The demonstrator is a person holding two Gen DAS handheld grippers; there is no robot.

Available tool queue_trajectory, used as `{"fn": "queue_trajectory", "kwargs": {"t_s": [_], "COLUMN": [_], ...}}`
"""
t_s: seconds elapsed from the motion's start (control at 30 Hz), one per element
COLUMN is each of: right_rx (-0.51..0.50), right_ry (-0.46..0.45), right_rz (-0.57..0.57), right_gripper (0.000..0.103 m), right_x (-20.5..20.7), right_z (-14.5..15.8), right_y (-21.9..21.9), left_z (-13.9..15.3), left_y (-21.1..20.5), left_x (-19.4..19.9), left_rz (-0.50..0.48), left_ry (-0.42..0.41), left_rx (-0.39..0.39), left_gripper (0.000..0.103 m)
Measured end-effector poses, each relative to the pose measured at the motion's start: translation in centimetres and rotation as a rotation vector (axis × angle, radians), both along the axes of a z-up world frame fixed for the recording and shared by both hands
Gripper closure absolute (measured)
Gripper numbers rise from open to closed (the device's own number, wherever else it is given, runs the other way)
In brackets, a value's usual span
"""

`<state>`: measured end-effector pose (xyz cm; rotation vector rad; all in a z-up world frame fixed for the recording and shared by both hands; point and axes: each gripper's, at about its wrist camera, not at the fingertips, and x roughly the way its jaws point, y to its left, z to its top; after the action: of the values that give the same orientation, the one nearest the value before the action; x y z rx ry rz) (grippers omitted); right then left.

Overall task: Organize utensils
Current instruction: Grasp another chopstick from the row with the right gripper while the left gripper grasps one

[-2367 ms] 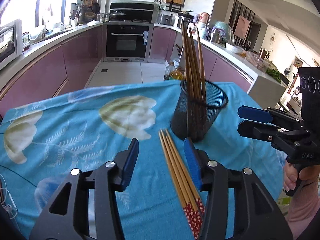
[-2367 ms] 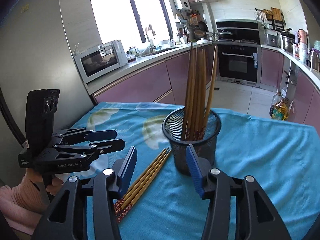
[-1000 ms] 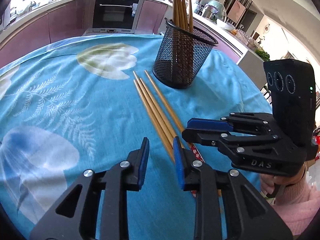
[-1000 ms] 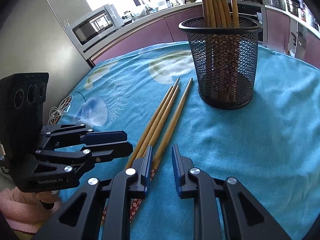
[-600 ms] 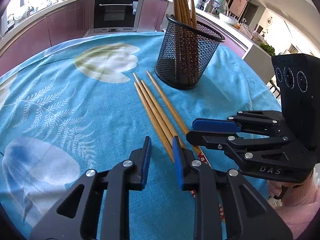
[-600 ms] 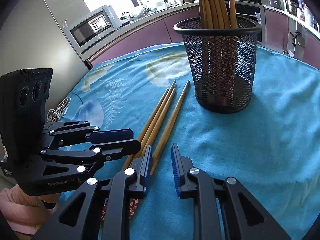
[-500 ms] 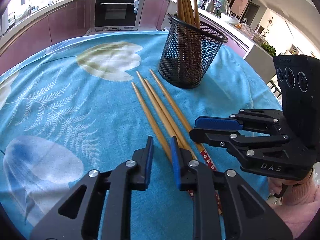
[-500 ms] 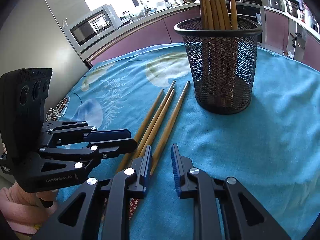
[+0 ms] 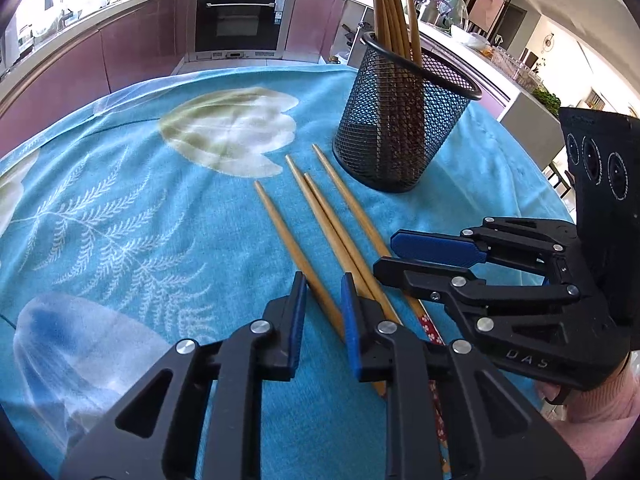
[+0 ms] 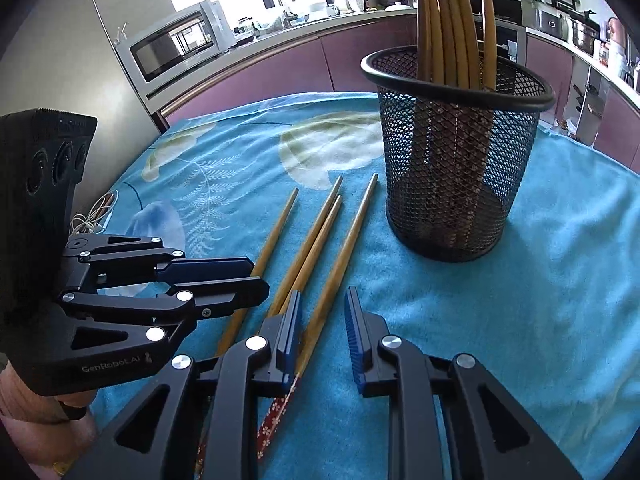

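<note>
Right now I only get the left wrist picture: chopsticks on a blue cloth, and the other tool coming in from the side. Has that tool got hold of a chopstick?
Observer: Not yet. In the right wrist view the right gripper straddles the chopstick nearest the mesh holder, with a gap still showing between its pads.
Operator: What else am I missing?
Observer: A microwave stands on the kitchen counter beyond the table.
Operator: Anything loose nearby?
Observer: A white cable lies just past the blue cloth; I cannot tell whether it is on the table.
</note>
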<state>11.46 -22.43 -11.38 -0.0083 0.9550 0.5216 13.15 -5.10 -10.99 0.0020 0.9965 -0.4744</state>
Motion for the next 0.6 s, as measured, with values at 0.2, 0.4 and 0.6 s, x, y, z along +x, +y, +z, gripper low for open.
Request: {"fn": "queue_trajectory", "kwargs": {"t_s": [0.2, 0.4, 0.6], "right_rx": [-0.005, 0.037, 0.058], "right_ry": [0.001, 0.025, 0.025], "right_rz": [-0.013, -0.033, -0.024], "right_gripper": [0.086, 0.094, 0.097], "right_x": [0.4, 0.6, 0.1], "right_z": [0.0, -0.1, 0.2], "right_y": [0.1, -1.0, -1.4], "left_z": [0.0, 0.0, 0.1], "left_y": [-0.8, -0.5, -0.1], "left_x": [0.3, 0.0, -0.3], "left_rz": [0.015, 0.057, 0.084], "left_ry": [-0.020, -0.025, -0.026], "left_rx": [0.041, 0.036, 0.026], "left_gripper": [0.088, 0.094, 0.095]}}
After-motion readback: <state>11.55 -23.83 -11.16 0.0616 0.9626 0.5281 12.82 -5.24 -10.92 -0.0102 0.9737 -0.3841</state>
